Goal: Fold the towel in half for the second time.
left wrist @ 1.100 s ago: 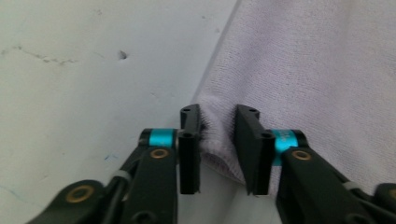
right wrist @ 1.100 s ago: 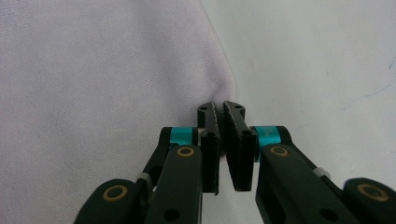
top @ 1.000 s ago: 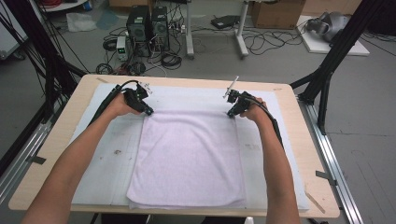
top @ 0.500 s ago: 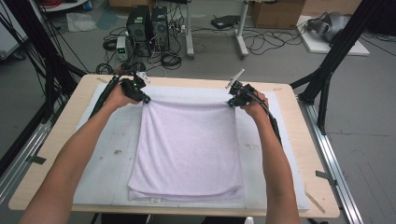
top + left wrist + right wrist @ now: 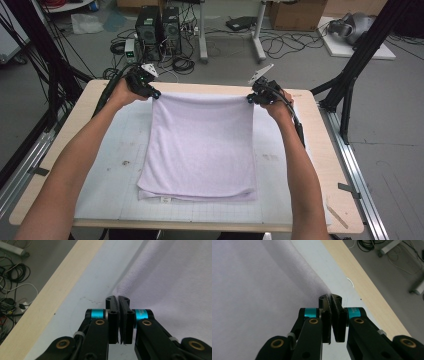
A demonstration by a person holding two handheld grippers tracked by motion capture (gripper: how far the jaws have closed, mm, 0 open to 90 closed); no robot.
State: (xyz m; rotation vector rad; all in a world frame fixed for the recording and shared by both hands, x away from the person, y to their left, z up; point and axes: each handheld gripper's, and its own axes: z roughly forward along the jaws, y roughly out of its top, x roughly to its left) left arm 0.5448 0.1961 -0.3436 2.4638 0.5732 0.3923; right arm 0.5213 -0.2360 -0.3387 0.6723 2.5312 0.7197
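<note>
A pale lilac towel (image 5: 200, 145) hangs from its two far corners, and its near part lies folded on the mat. My left gripper (image 5: 153, 94) is shut on the far left corner, held above the table. My right gripper (image 5: 249, 99) is shut on the far right corner at the same height. In the left gripper view the jaws of the gripper (image 5: 118, 300) pinch the towel (image 5: 170, 285) at its edge. The right gripper view has its gripper (image 5: 330, 298) closed on the corner of the towel (image 5: 257, 290), which stretches away to the left.
A grey gridded mat (image 5: 107, 165) covers the wooden table (image 5: 320, 130). Black frame posts (image 5: 360, 55) stand at both sides. Computers and cables (image 5: 155, 35) lie on the floor behind the table. A small wooden stick (image 5: 336, 210) rests near the front right corner.
Both grippers have risen and moved toward the far edge, lifting the towel's far edge. The towel now hangs taut between them instead of lying flat.
</note>
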